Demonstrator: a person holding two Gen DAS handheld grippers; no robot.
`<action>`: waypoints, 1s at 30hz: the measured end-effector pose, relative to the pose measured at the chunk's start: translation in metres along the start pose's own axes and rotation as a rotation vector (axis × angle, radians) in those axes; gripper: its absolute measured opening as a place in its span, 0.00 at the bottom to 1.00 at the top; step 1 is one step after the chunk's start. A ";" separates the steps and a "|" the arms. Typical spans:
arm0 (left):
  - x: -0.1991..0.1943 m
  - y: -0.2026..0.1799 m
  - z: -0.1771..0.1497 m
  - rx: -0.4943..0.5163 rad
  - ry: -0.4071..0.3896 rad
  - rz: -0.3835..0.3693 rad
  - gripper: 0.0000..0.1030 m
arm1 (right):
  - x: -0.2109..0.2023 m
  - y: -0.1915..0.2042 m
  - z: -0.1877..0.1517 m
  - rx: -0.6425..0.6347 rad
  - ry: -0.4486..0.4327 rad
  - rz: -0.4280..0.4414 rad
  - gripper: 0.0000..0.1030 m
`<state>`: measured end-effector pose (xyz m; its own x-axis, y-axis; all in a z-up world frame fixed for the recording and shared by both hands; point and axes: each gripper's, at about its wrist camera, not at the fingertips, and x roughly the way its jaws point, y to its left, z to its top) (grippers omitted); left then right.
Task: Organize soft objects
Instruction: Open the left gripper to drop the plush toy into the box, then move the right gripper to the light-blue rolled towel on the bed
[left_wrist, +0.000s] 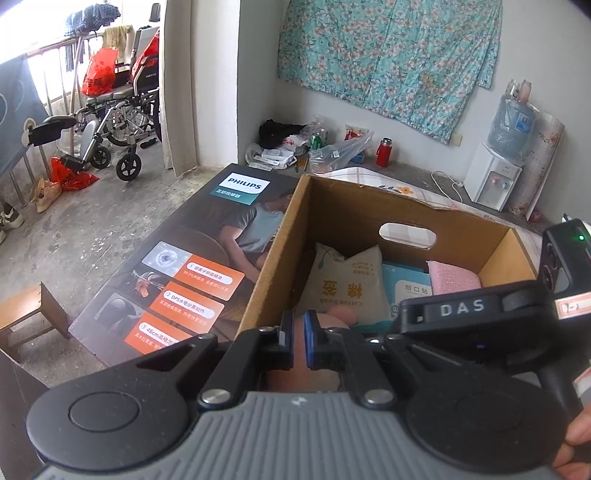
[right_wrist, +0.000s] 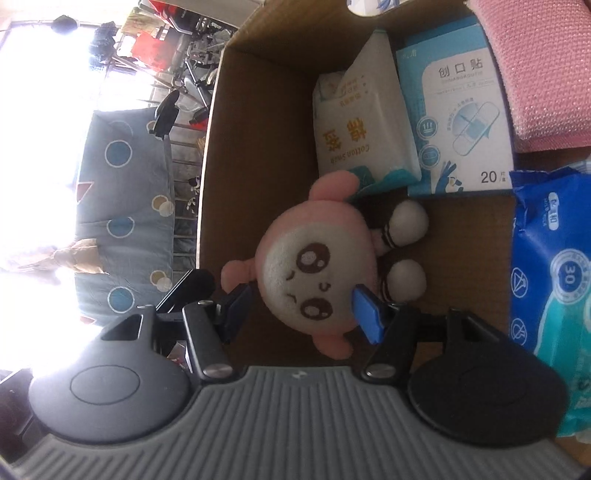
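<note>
Pink plush doll (right_wrist: 314, 266) right between the two fingers of the right tool (right_wrist: 299, 314), head toward the camera, white feet pointing away, down inside the cardboard box (right_wrist: 236, 155). Blue pad pressed on one cheek, dark finger against the other side, so spread about halfway and pinching the doll's head. Just past the doll, a white cotton swab pack (right_wrist: 358, 122) leaning up, a blue bandage box (right_wrist: 458, 122) beside it, a pink sponge (right_wrist: 532, 66) at the far corner, and a blue wet wipes pack (right_wrist: 550, 266) close on the side. Left tool (left_wrist: 297, 339) over the near edge of the same box, fingers pressed together, with something pink just behind them; cannot tell if touching. Big dark printed box (left_wrist: 177, 273) lying beside the cardboard one.
</note>
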<state>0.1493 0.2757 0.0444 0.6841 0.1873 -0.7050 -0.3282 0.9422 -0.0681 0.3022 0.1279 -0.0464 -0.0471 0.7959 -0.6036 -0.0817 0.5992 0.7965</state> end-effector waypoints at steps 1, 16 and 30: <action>-0.002 0.001 0.000 -0.004 -0.003 0.000 0.13 | -0.004 0.000 -0.001 -0.005 -0.010 0.001 0.59; -0.075 -0.034 -0.023 -0.020 -0.121 -0.151 0.73 | -0.124 0.019 -0.048 -0.196 -0.248 0.065 0.65; -0.104 -0.202 -0.087 0.198 -0.119 -0.499 0.76 | -0.314 -0.093 -0.158 -0.203 -0.629 -0.153 0.65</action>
<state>0.0880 0.0418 0.0703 0.7981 -0.2761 -0.5355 0.1757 0.9568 -0.2316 0.1678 -0.1912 0.0629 0.5631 0.6391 -0.5239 -0.2295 0.7299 0.6438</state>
